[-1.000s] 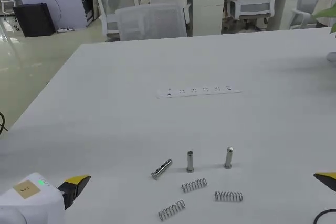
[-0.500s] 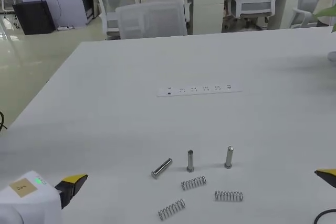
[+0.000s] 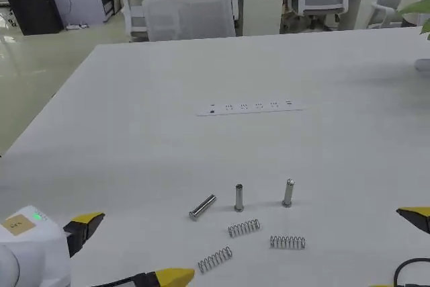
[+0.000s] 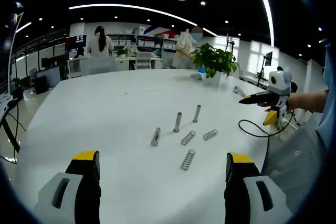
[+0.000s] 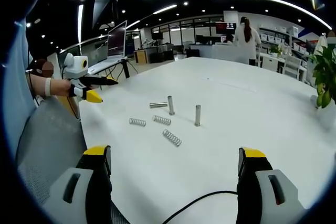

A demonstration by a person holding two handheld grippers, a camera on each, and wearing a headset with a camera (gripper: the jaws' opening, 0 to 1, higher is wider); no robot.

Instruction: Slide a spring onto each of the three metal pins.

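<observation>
The left hand-held gripper, jaws wide apart and empty, has come further in over the counter than a second ago, so its second yellow tip now shows in the head view. The right hand-held gripper stays out at the right, also released. Nothing else has moved: the middle pin and right pin stand upright, the lying pin rests beside them, and the three springs lie loose in front.
</observation>
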